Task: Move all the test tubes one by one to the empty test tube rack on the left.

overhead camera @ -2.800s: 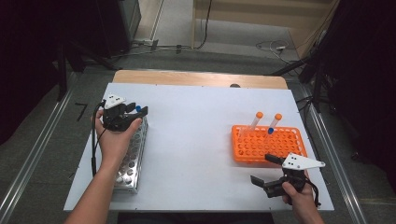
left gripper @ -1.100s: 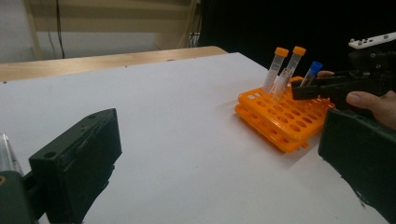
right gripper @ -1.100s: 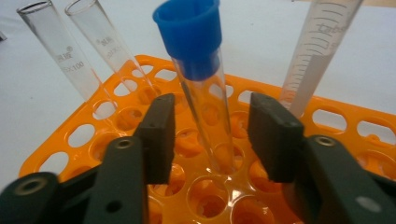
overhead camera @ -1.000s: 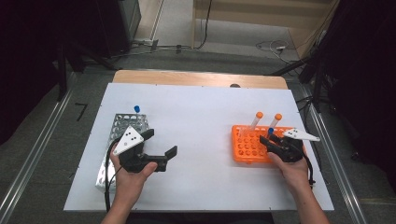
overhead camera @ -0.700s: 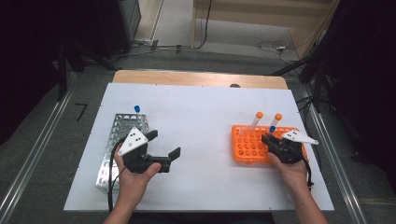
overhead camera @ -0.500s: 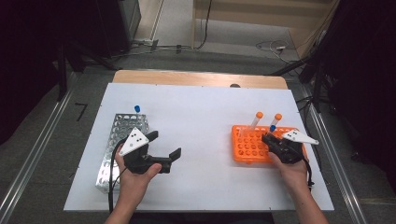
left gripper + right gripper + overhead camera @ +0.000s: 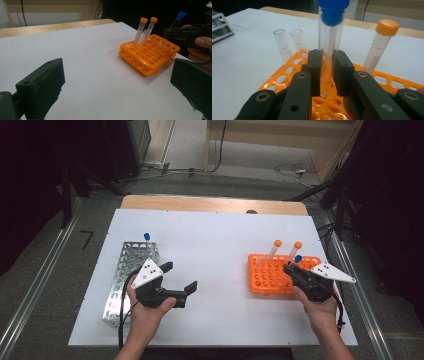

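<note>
- One blue-capped tube (image 7: 329,47) is the thing in hand: it stands upright between the two black jaws of the right gripper (image 7: 327,75), which are clenched on its clear wall, with its rounded bottom hanging just above the holes of the orange rack (image 7: 292,62).
- Its jaws have just been closing, and the tube is between them.
- From the high view the same tube's blue cap (image 7: 298,258) shows at the front of the right gripper (image 7: 295,270), over the right part of the orange rack (image 7: 265,277).
- Two orange-capped tubes (image 7: 274,251) stand upright in the rack's far row, side by side, just beyond the held tube.
- In the right gripper view two open tubes without caps (image 7: 283,47) lean in the rack to the left of the jaws.
- The left gripper (image 7: 177,285) hovers over bare white table (image 7: 220,245), well apart from the orange rack; its jaws stand released and wide, with nothing between them, as the left gripper view also shows (image 7: 117,85).
- A metal rack (image 7: 127,275) lies at the table's left side, just beside the left hand (image 7: 145,312), with one blue-capped tube (image 7: 146,238) standing at its far end.
</note>
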`<state>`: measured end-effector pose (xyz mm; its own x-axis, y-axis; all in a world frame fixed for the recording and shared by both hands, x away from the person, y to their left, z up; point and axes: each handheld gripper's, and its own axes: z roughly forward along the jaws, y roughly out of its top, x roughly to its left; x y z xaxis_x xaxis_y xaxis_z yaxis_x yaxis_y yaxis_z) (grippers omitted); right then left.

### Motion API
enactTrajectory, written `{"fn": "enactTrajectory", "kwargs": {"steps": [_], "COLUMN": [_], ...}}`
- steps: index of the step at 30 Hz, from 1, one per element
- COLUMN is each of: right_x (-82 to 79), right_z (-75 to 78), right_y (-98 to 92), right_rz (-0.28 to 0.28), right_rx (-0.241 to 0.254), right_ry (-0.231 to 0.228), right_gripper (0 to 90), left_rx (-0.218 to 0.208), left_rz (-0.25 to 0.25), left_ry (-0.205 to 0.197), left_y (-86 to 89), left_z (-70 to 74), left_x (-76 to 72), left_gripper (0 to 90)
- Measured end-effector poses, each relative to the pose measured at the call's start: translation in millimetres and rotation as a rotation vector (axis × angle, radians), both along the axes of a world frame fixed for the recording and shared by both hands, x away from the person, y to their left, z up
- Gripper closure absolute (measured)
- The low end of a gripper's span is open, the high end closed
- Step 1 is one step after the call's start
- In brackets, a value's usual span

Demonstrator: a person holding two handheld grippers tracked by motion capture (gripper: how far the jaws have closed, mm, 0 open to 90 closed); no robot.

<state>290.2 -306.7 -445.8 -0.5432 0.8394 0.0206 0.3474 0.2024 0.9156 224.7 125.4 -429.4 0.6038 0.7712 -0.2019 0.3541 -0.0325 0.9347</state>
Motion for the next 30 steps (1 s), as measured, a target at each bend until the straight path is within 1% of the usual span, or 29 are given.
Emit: {"fn": "enactTrajectory", "kwargs": {"steps": [2, 3, 4, 7, 10, 11, 12, 15, 17, 18, 19, 21, 22, 25, 26, 27, 29, 30], "right_x": [-4.9, -10.3, -10.3, -15.4, -18.6, -20.8, -20.8, -23.2, -26.0, -26.8, -26.8, -29.8, -29.8, -33.5, -36.4, -36.4, -39.2, -41.5], "right_z": [2.5, 3.7, 3.7, 4.4, 5.0, 4.0, 4.0, 1.9, 0.0, -0.7, -0.7, -2.9, -2.9, -4.6, -5.7, -5.7, -6.7, -8.0], "right_y": [4.1, 9.0, 9.0, 18.7, 28.0, 34.9, 34.9, 45.1, 55.0, 58.1, 58.1, 68.3, 68.3, 79.4, 86.3, 86.3, 92.8, 99.0], "right_rz": [0.019, 0.043, 0.043, 0.080, 0.132, 0.170, 0.170, 0.207, 0.238, 0.251, 0.251, 0.282, 0.282, 0.315, 0.339, 0.339, 0.358, 0.377], "right_rx": [0.013, 0.016, 0.016, 0.022, 0.046, 0.054, 0.054, 0.064, 0.058, 0.065, 0.065, 0.061, 0.061, 0.057, 0.048, 0.048, 0.045, 0.036], "right_ry": [0.002, 0.005, 0.005, 0.012, 0.026, 0.029, 0.029, 0.043, 0.050, 0.055, 0.055, 0.063, 0.063, 0.070, 0.072, 0.072, 0.074, 0.078], "right_gripper": [75.0, 75.0, 75.0, 75.0, 75.0, 75.0, 75.0, 75.0, 75.0, 75.0, 75.0, 75.0, 75.0, 75.0, 75.0, 75.0, 75.0, 75.0], "left_rx": [0.007, 0.006, 0.006, 0.005, 0.006, 0.011, 0.007, 0.012, 0.010, 0.009, 0.005, -0.004, -0.006, -0.002, -0.005, 0.001, 0.009, 0.007], "left_rz": [-0.005, -0.008, -0.013, -0.019, -0.029, -0.032, -0.037, -0.050, -0.063, -0.070, -0.082, -0.103, -0.112, -0.131, -0.136, -0.141, -0.152, -0.160], "left_ry": [-0.002, -0.002, -0.003, -0.006, -0.009, -0.009, -0.010, -0.011, -0.011, -0.010, -0.010, -0.007, -0.008, -0.008, -0.008, -0.006, -0.006, -0.005], "left_y": [-1.2, -1.9, -2.7, -4.9, -7.6, -8.7, -10.2, -14.7, -18.3, -20.2, -21.7, -25.1, -27.0, -32.4, -34.5, -36.5, -40.8, -43.4], "left_z": [0.3, 0.4, 0.6, 1.0, 1.7, 2.1, 2.3, 2.8, 2.7, 2.8, 2.7, 2.7, 2.7, 2.9, 2.6, 2.4, 2.1, 1.9], "left_x": [-0.6, -0.9, -1.0, -1.3, -1.8, -2.1, -2.3, -2.9, -3.0, -3.3, -3.5, -3.9, -4.1, -5.0, -5.2, -5.3, -5.9, -6.2], "left_gripper": [0.0, 0.0, 0.0, 0.0, 0.1, 0.3, 0.3, 0.8, 1.7, 3.0, 3.0, 5.6, 5.6, 6.9, 8.1, 8.1, 11.1, 15.0]}}
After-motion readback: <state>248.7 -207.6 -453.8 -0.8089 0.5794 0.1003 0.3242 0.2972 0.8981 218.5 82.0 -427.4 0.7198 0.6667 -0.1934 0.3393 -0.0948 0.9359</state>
